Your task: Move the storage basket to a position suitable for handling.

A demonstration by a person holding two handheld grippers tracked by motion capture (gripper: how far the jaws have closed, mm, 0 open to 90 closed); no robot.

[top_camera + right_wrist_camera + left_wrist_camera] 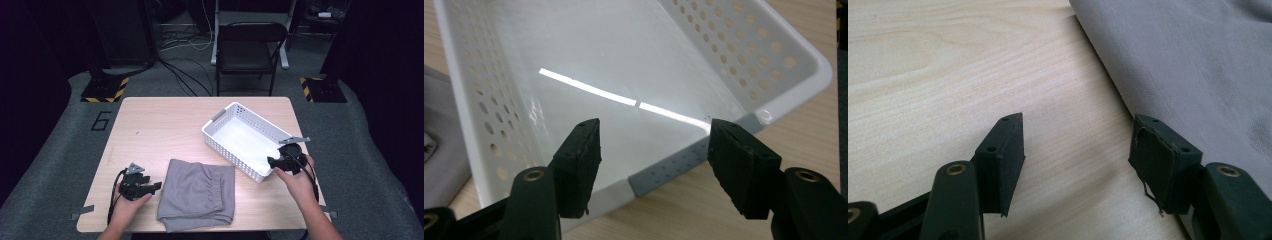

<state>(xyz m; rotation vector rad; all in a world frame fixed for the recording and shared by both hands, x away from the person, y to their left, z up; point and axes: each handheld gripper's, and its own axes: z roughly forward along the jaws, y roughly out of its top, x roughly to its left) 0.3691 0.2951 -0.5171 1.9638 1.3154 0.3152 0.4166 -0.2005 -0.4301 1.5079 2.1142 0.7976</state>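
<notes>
My left gripper [151, 187] sits at the tabletop's [160, 125] seven o'clock, jaws apart on nothing, just beside the folded grey cloth [197, 192] lying at six o'clock. My right gripper [270, 162] hovers at four o'clock over the near end of the white basket [220, 135], jaws parted and holding nothing.
</notes>
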